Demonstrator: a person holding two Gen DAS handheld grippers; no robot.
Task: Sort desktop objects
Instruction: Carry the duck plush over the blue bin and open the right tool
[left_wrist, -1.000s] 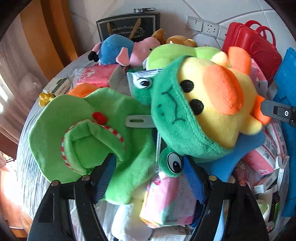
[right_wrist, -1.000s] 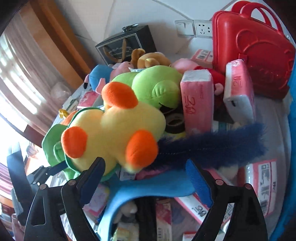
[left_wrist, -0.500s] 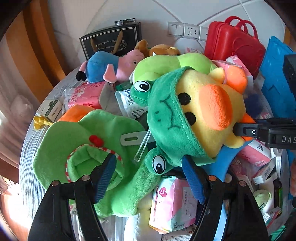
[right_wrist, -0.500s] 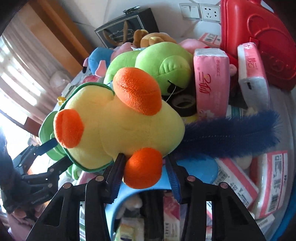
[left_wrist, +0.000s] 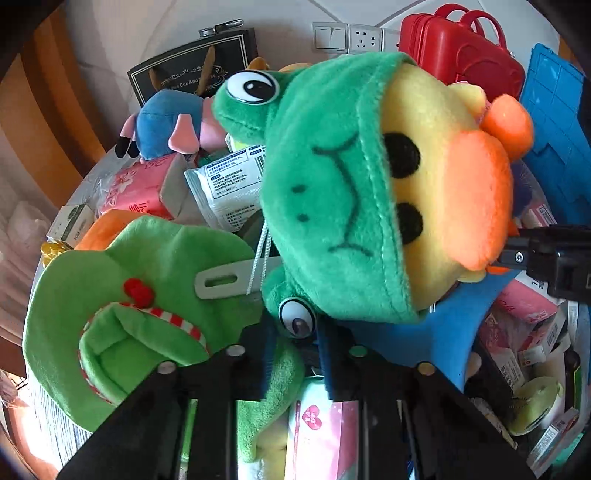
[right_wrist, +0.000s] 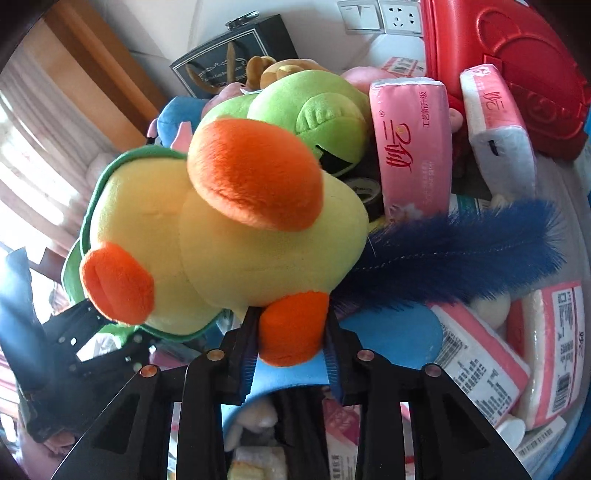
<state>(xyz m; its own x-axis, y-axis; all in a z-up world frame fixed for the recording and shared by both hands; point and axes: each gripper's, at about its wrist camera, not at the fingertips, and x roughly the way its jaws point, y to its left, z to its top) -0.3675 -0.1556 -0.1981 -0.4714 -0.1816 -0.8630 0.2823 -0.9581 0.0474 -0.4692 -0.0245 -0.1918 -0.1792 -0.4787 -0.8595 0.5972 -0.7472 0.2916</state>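
Note:
A yellow plush duck in a green frog hood (left_wrist: 354, 192) hangs above a cluttered table. My left gripper (left_wrist: 295, 332) is shut on the hood's lower eye flap (left_wrist: 297, 320). My right gripper (right_wrist: 291, 336) is shut on the duck's orange foot (right_wrist: 291, 328); the duck's yellow body (right_wrist: 207, 236) fills that view. The right gripper also shows at the right edge of the left wrist view (left_wrist: 554, 258). The left gripper shows at the lower left of the right wrist view (right_wrist: 92, 350).
A green plush hat (left_wrist: 122, 306) lies at the left. A blue and pink plush (left_wrist: 166, 125), pink tissue packs (right_wrist: 413, 147), a light green plush (right_wrist: 310, 110), a blue feather duster (right_wrist: 461, 247), a red case (right_wrist: 509, 70) and a black box (left_wrist: 192, 74) crowd the table.
Both grippers have closed, the left on the hood's eye flap and the right on the orange foot. The duck has been lifted and now sits higher and closer in both views.

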